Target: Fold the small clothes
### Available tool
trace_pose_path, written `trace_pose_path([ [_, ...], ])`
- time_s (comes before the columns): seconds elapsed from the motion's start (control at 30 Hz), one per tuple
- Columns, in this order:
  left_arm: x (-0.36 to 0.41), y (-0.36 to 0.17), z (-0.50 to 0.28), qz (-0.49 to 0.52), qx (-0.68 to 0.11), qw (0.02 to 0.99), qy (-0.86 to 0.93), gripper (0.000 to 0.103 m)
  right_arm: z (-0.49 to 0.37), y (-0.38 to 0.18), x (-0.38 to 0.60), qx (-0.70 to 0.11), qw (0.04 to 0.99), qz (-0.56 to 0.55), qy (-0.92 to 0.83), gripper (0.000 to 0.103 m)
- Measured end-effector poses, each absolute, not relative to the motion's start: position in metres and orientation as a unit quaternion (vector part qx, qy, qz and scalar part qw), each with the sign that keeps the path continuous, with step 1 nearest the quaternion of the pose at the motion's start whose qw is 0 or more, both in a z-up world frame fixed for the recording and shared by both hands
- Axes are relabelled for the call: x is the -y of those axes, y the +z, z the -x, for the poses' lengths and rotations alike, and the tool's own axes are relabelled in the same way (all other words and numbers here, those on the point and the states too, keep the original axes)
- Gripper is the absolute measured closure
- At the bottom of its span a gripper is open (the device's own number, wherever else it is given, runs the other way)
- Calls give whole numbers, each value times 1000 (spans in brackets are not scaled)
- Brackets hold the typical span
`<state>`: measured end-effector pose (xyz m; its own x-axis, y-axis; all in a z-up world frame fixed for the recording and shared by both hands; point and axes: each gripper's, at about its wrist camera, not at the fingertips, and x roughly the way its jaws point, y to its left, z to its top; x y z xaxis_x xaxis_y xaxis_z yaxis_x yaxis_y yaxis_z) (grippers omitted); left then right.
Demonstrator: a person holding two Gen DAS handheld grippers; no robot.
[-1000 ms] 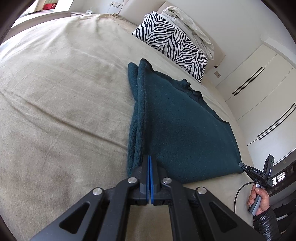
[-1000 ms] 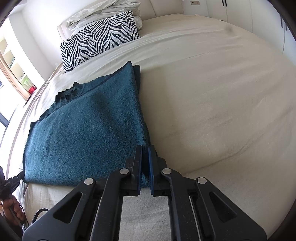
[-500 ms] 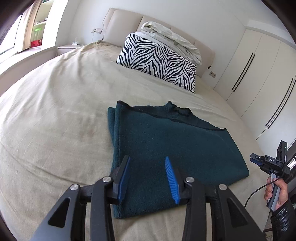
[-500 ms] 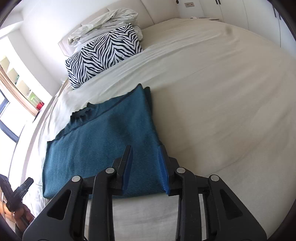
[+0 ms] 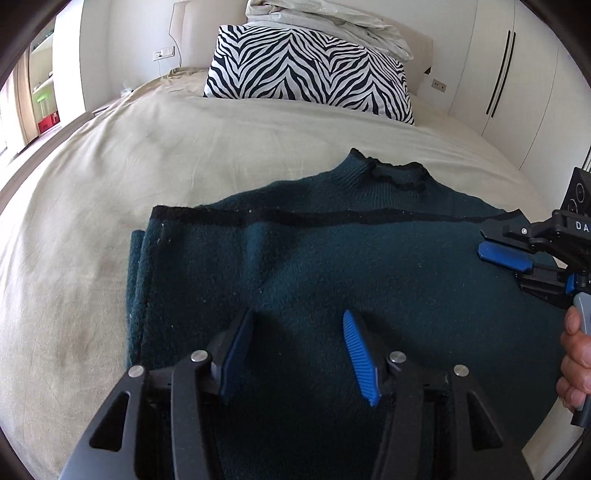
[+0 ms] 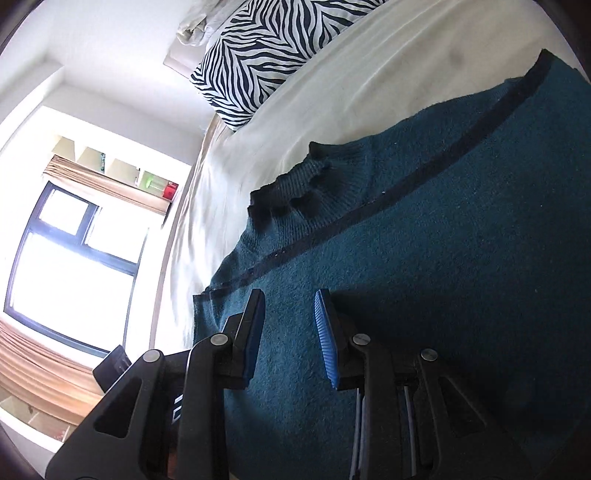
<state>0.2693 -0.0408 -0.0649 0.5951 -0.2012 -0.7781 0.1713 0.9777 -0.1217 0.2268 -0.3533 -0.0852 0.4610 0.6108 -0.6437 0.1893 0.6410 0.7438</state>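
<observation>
A dark teal knit sweater (image 5: 369, 266) lies flat on the beige bed (image 5: 110, 192), folded once, its black hem band across the far part and its collar (image 5: 395, 173) pointing at the pillow. My left gripper (image 5: 297, 325) is open and empty just above the sweater's near part. My right gripper (image 6: 288, 314) is open and empty over the sweater (image 6: 461, 258) near the hem band (image 6: 406, 184). The right gripper also shows in the left wrist view (image 5: 524, 269), at the sweater's right edge.
A zebra-striped pillow (image 5: 310, 70) leans at the headboard with a crumpled white cover (image 5: 325, 22) on top. White wardrobe doors (image 5: 517, 74) stand to the right. A window (image 6: 66, 258) and shelves lie beyond the bed's far side in the right wrist view.
Both grippers opened and let go of the sweater's corners, then moved in over the garment. The right gripper has rolled sideways and now hovers by the hem band.
</observation>
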Motion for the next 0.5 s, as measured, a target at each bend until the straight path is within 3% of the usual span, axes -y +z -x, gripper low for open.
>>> trace_pose_path([
  [0.07,39,-66,-271,26,-440,891,-108,48,-224,-94,376,-473,745,-448,141,80],
  [0.3,39,-68,-268,24,-431,896,-107,47,-203,-94,481,-419,779,-465,36,83],
  [0.5,39,-69,-265,27,-426,898,-109,47,-169,-85,538,-388,790,-473,-45,80],
])
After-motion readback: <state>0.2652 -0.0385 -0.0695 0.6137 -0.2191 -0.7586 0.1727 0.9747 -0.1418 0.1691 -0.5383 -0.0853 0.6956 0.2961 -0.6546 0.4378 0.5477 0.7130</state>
